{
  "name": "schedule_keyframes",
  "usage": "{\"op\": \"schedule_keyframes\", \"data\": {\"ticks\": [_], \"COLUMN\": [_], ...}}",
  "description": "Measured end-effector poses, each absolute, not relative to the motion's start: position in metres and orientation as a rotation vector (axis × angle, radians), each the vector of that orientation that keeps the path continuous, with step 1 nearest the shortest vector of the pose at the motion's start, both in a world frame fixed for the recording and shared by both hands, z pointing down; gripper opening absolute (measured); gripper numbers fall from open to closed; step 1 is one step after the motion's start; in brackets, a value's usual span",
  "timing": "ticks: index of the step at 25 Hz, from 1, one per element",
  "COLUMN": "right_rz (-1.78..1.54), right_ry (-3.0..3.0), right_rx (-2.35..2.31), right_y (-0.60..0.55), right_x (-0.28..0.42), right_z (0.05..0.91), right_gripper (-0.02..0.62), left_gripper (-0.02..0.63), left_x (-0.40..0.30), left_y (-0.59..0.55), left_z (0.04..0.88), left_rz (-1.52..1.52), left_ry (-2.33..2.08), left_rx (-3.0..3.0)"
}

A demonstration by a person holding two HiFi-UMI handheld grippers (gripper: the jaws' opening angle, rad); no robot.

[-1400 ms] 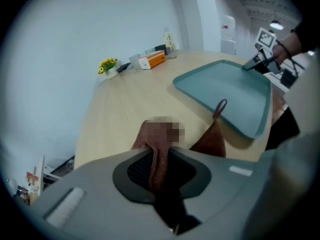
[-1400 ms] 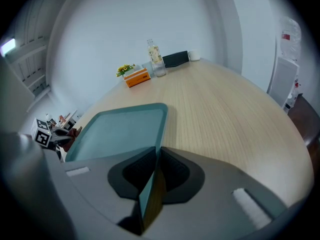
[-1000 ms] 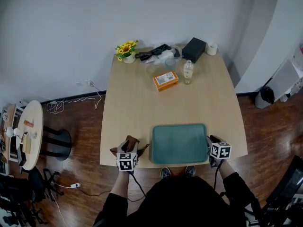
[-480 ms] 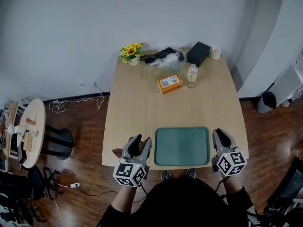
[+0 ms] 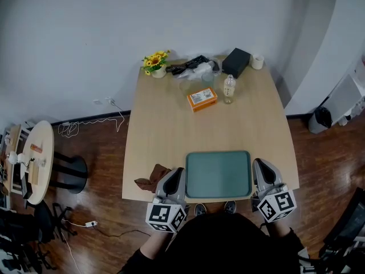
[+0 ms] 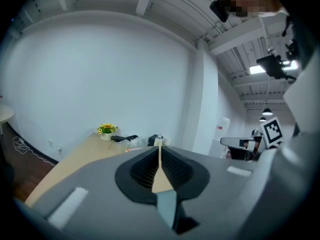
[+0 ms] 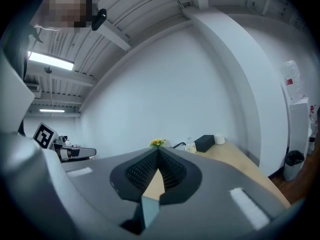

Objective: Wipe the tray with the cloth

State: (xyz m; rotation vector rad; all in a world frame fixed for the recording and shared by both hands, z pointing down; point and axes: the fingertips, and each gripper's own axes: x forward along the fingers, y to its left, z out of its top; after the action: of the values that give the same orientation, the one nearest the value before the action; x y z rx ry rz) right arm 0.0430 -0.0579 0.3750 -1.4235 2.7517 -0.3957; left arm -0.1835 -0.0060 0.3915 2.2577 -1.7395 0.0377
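A teal tray lies near the front edge of the wooden table. A crumpled brown cloth rests on the table at the tray's left, near the front left corner. My left gripper is raised above the table edge between cloth and tray, apart from the cloth. Its jaws are shut with nothing between them, as the left gripper view shows. My right gripper hovers at the tray's right side, also shut and empty.
At the far end of the table stand a pot of yellow flowers, an orange box, a small bottle, a black box, a white cup and a dark bundle. A round side table stands at the left.
Both grippers have lifted off the table towards the head camera. The left gripper has left the cloth lying on the table, shifted right, and its jaws have shut.
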Motion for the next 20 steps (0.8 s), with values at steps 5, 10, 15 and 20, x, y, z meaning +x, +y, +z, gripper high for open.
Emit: {"op": "schedule_keyframes", "data": {"ticks": [5,10,15,20], "right_rz": [-0.395,-0.362,-0.346,-0.352], "right_ry": [2.769,2.789,2.808,2.813], "right_rx": [-1.422,-1.403,-1.392,-1.400], "right_y": [-0.057,-0.055,-0.052,-0.052], "right_x": [0.042,0.037,0.035,0.036], "right_z": [0.379,0.375,0.376,0.377], "right_gripper": [0.002,0.002,0.000,0.000], "left_gripper": [0.000,0.000,0.000,0.000], "left_x": [-0.176,-0.175,-0.169,-0.167], "left_y": [-0.005,-0.004,-0.003,-0.004], "left_z": [0.393,0.389,0.388,0.390], "left_rz": [0.062,0.060,0.075,0.087], "left_ry": [-1.705,-1.705,-1.695,-1.682], "left_rx": [2.284,2.292,2.310,2.312]}}
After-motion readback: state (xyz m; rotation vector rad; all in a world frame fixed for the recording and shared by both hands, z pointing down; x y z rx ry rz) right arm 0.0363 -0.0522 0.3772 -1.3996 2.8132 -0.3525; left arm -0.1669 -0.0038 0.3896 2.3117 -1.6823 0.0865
